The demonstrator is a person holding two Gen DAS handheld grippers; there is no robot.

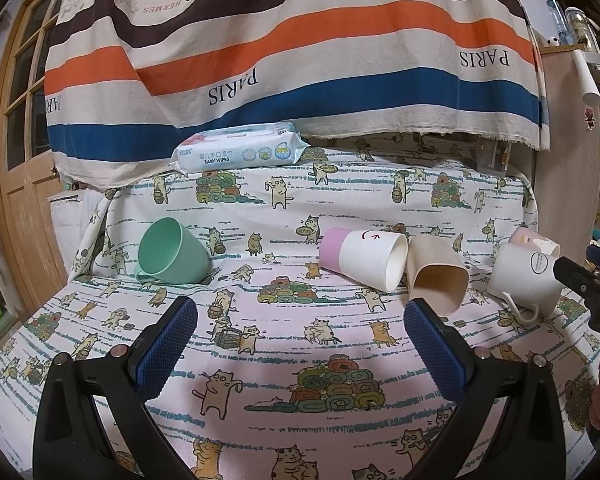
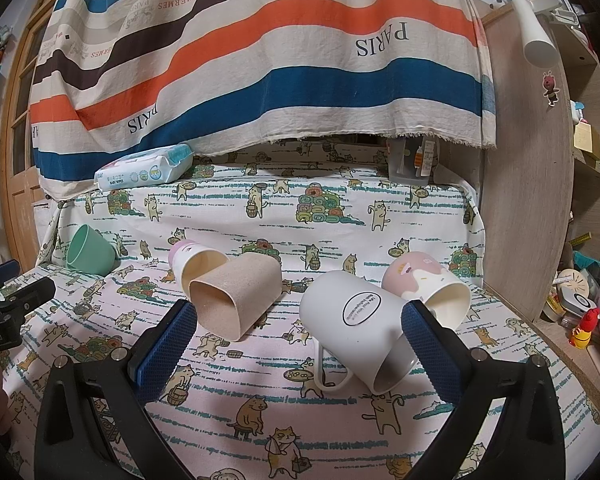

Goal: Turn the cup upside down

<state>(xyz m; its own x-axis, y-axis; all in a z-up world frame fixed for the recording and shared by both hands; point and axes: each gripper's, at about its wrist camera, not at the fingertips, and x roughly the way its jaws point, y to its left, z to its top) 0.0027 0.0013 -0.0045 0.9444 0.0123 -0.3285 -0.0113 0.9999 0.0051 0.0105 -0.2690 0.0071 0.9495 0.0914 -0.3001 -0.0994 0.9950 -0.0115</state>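
Observation:
Several cups lie on their sides on the cat-print cloth. A green cup (image 1: 172,252) lies far left, also in the right wrist view (image 2: 90,254). A white cup with a pink base (image 1: 364,260) touches a beige square cup (image 1: 436,276). A white handled mug (image 2: 364,324) and a pink-patterned cup (image 2: 428,288) lie to the right. My left gripper (image 1: 300,344) is open and empty, short of the cups. My right gripper (image 2: 300,344) is open and empty, its right finger (image 2: 428,344) beside the white mug.
A pack of baby wipes (image 1: 240,152) lies at the back under a hanging striped cloth (image 1: 300,48). A wooden door (image 1: 16,160) stands left, a wooden shelf unit (image 2: 540,160) with small items right. The cat-print cloth (image 1: 300,360) covers the table.

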